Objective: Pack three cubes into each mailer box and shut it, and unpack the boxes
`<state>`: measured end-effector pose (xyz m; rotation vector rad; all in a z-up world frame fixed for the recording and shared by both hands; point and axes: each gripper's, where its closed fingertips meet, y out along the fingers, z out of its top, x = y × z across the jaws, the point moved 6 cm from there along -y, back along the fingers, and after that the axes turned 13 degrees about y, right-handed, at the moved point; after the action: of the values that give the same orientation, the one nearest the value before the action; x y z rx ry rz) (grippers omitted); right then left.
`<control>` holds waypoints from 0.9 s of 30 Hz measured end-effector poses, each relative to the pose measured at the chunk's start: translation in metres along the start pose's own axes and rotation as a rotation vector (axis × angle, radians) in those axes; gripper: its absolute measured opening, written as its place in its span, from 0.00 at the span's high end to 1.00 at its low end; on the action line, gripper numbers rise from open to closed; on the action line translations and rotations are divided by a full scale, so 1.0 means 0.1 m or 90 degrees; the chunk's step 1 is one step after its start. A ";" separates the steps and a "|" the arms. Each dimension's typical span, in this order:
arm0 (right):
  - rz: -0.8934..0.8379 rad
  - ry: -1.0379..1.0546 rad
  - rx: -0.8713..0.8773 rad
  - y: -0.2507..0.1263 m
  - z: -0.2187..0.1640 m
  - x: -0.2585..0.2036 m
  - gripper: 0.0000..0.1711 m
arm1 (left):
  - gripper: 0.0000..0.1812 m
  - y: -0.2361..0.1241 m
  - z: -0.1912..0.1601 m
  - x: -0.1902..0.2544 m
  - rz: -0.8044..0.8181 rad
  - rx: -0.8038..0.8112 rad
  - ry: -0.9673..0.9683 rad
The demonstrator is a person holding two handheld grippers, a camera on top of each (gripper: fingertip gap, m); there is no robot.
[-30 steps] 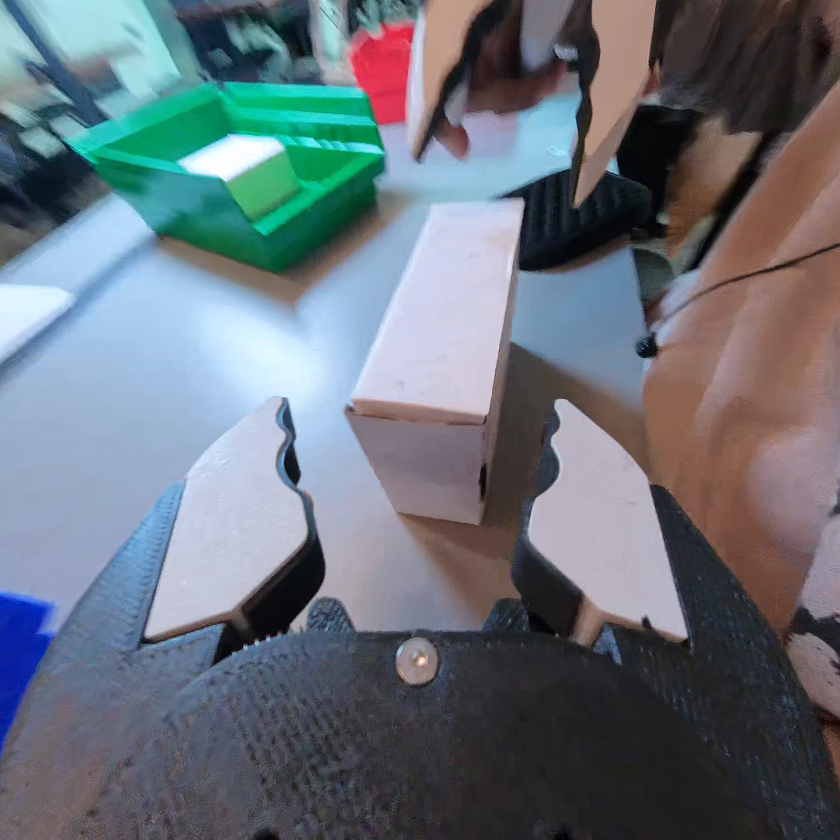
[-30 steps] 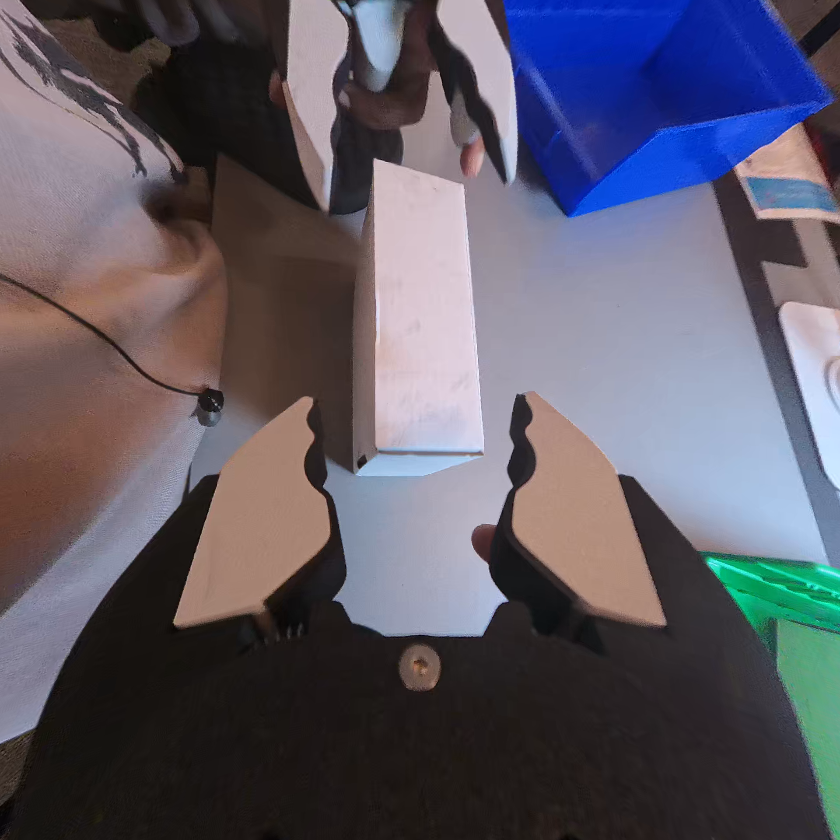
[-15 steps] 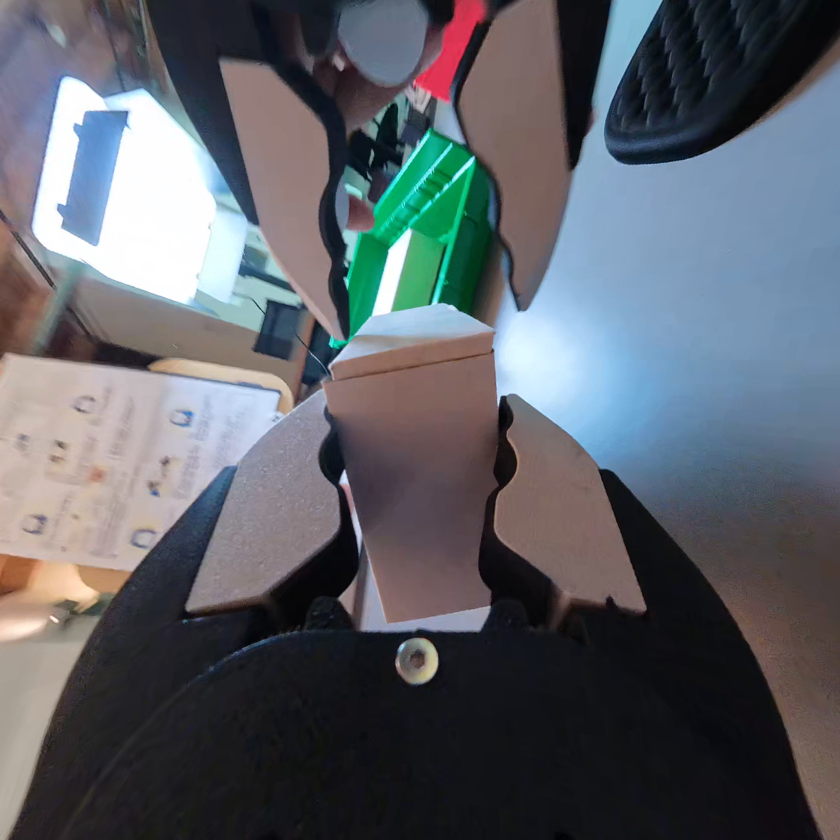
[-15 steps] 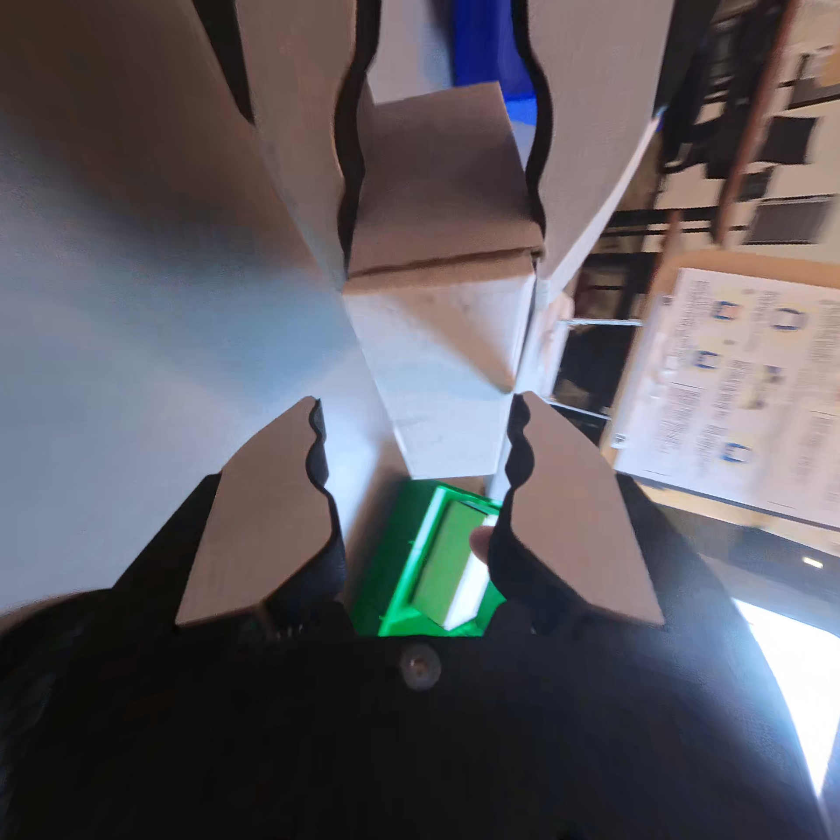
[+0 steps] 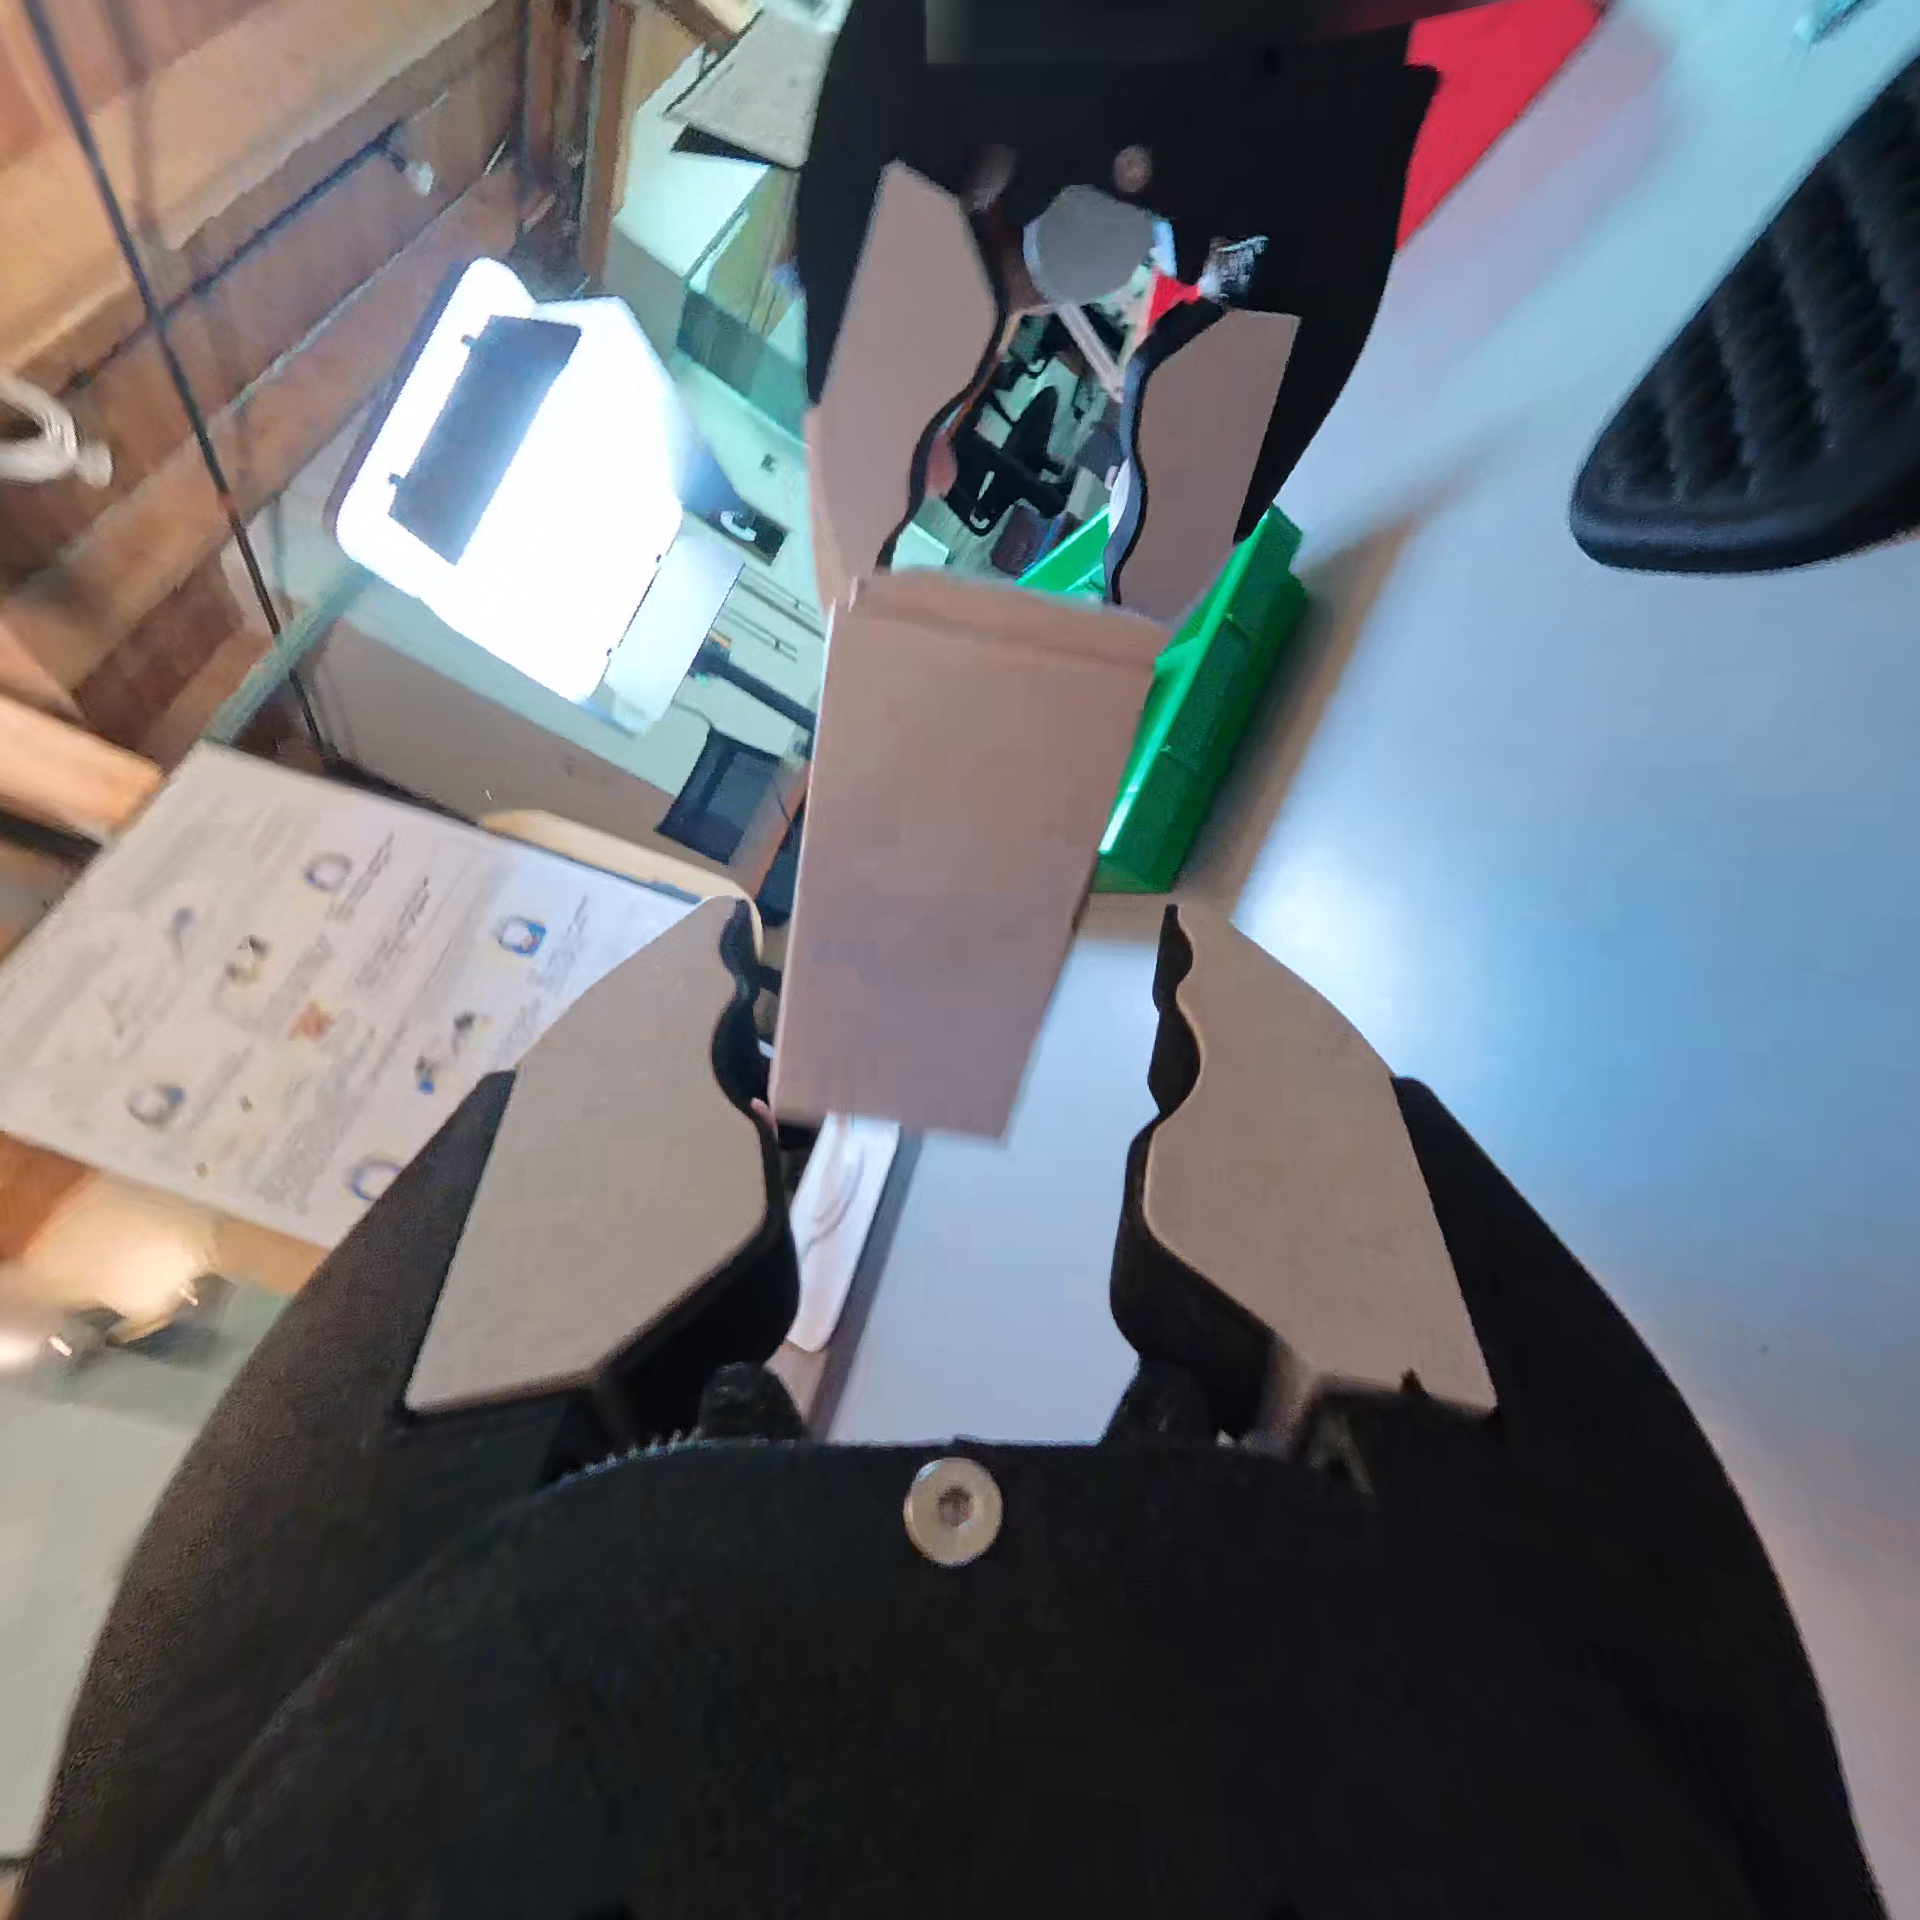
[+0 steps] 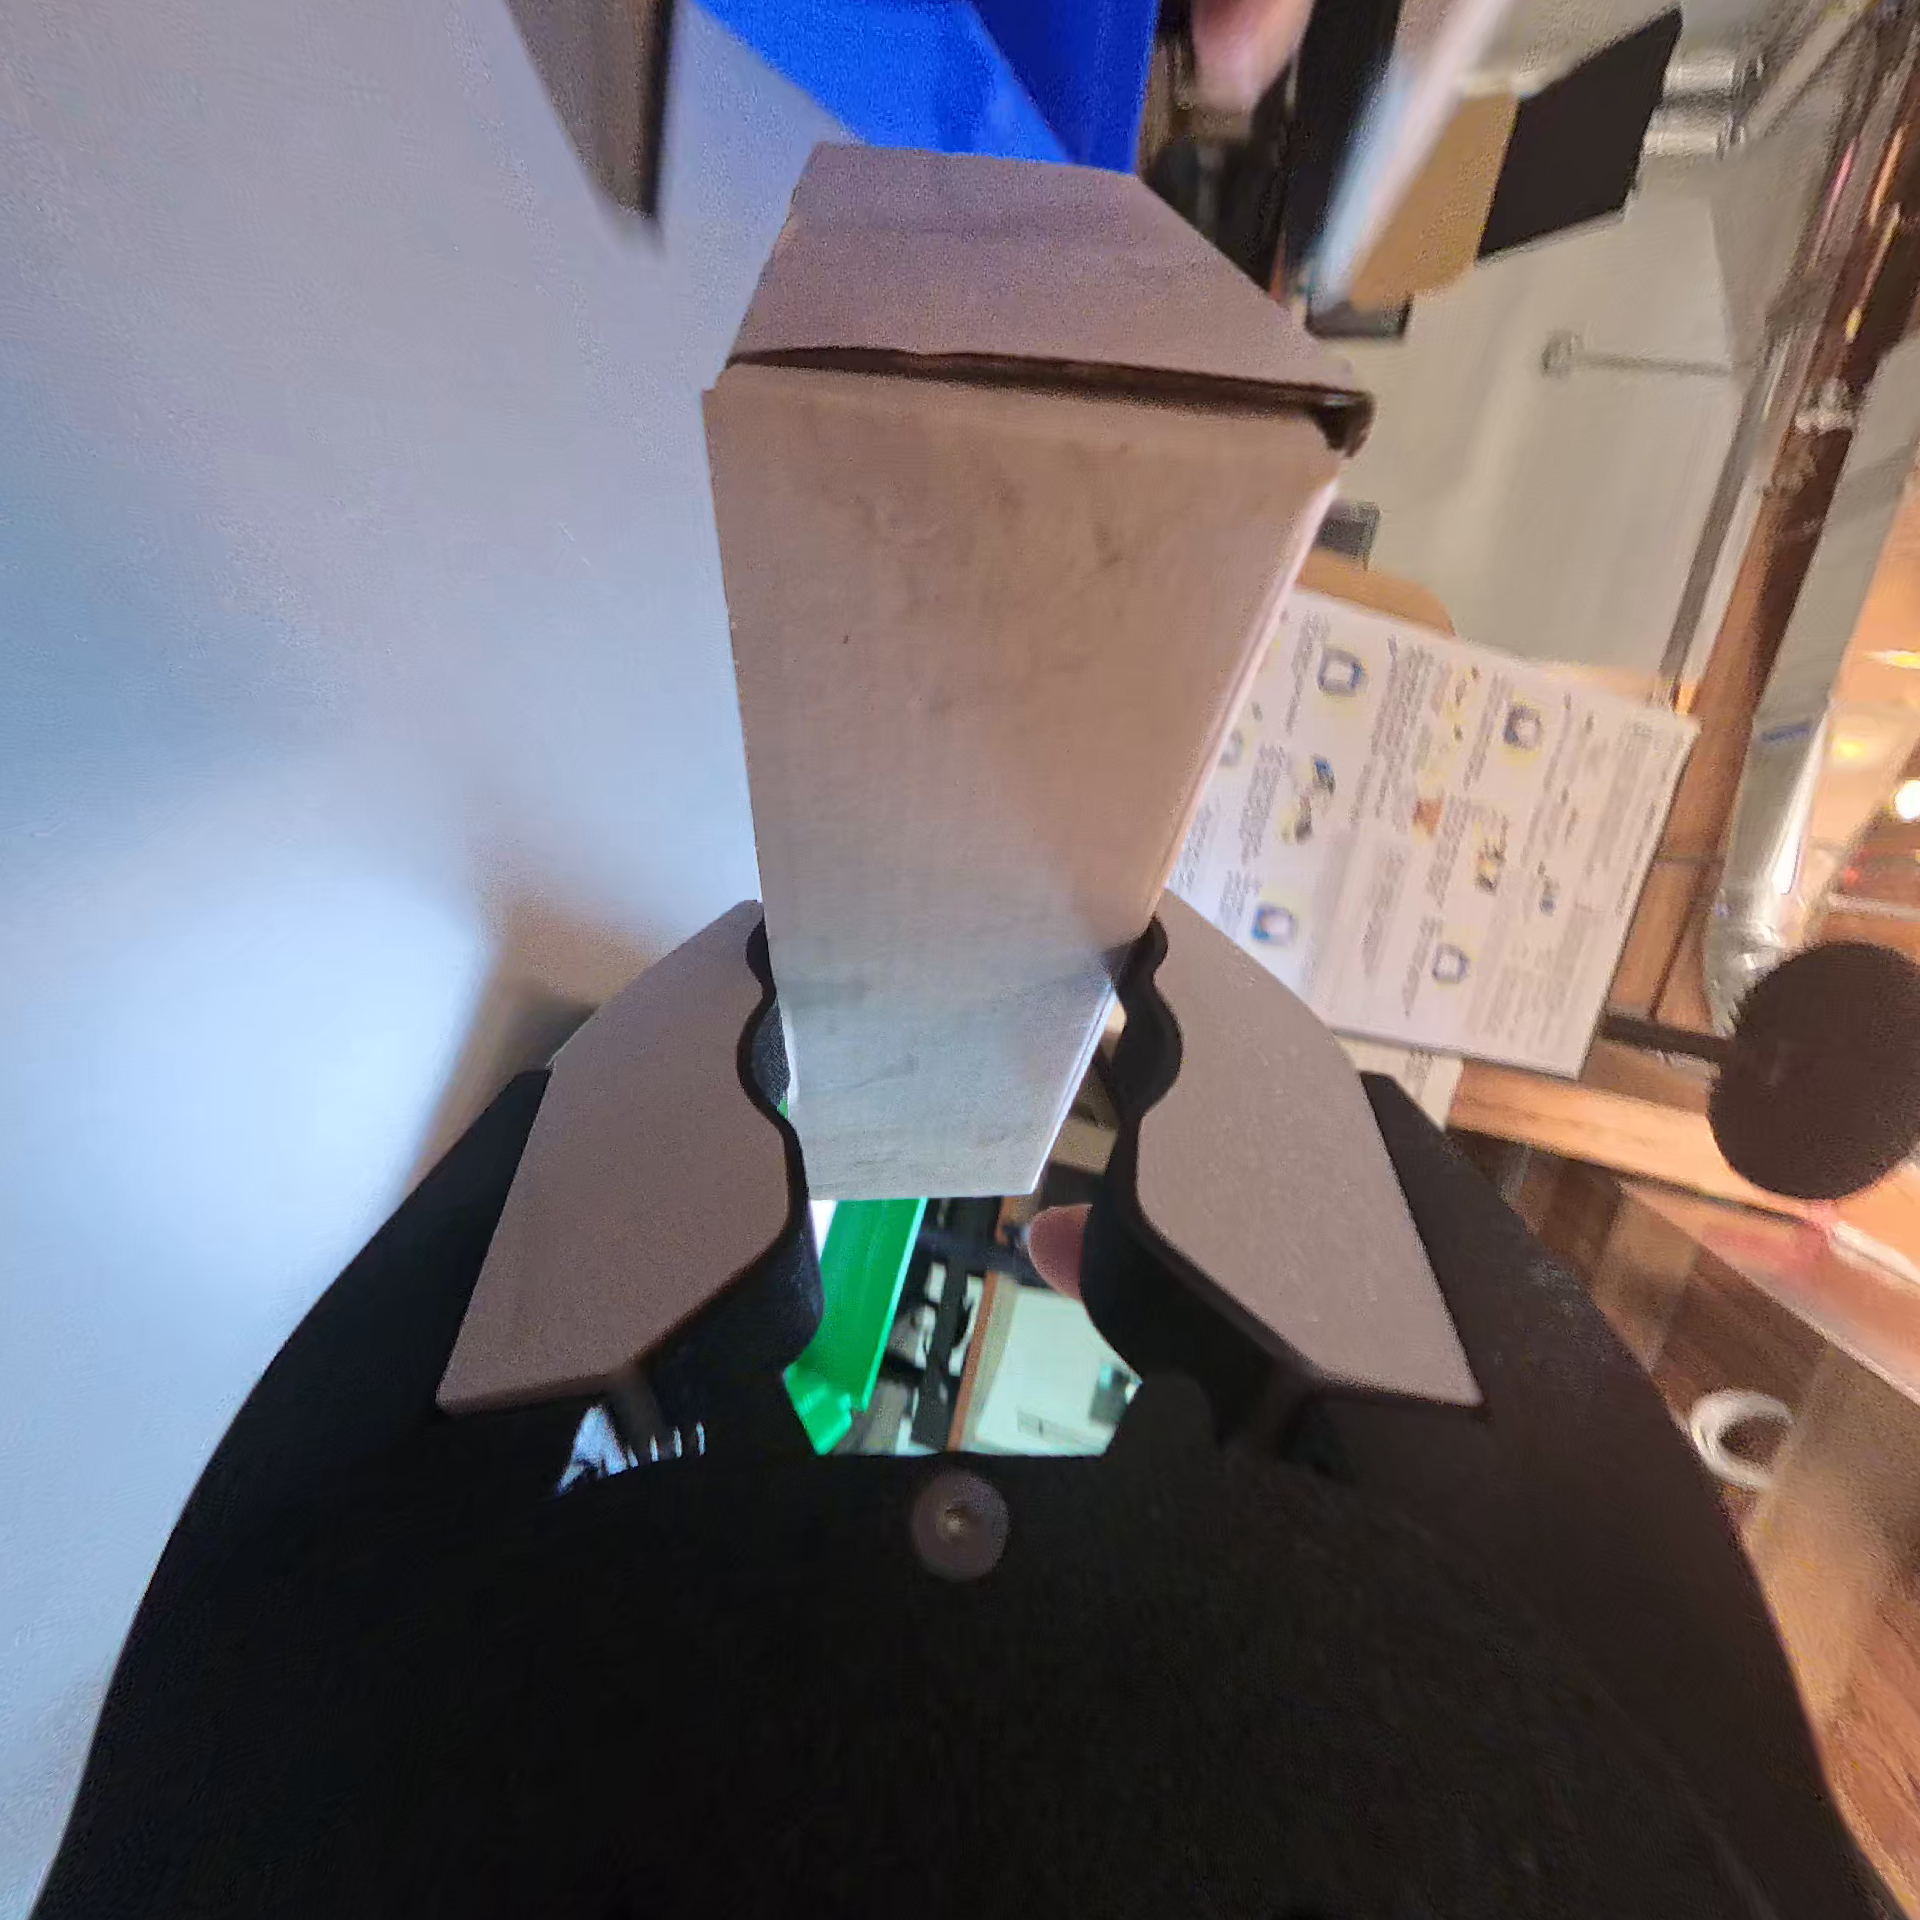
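A closed white mailer box (image 5: pixel 956 790) is held in the air between the two grippers. My right gripper (image 6: pixel 954 925) is shut on one end of the box (image 6: pixel 987 644); it also shows in the left wrist view (image 5: pixel 1003 577) at the box's far end. My left gripper (image 5: pixel 951 914) is open around the other end, its right finger well clear and its left finger close beside the box. No cubes are visible; the box's inside is hidden.
Both views are rolled sideways, so the grey table (image 5: pixel 1558 935) runs up the frame. A green bin (image 5: pixel 1205 707) sits behind the box, a red bin (image 5: pixel 1486 114) farther off, and a blue bin (image 6: pixel 935 73). A black mesh chair part (image 5: pixel 1766 364) is at the table's edge.
The box was lifted off the table by my left gripper. Now my right gripper has shut on its other end and my left gripper has opened and let go.
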<state>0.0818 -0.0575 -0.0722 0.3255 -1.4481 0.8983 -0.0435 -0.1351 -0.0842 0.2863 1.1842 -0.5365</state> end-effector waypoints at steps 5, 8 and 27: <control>-0.105 0.051 -0.173 0.22 -0.76 0.53 0.64 | 0.62 -0.13 -0.32 -0.12 0.024 -0.025 -0.192; -0.153 0.090 -0.311 0.43 -1.35 0.78 0.64 | 0.64 -0.17 -0.48 -0.14 0.047 -0.042 -0.243; -0.068 0.131 -0.583 1.70 -2.67 0.12 0.63 | 0.65 -0.17 -0.87 -0.08 0.039 -0.105 -0.348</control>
<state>0.1523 0.2407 -0.1550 -0.3626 -1.4792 0.1133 -0.1244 -0.1054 -0.1075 0.0271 0.6794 -0.4234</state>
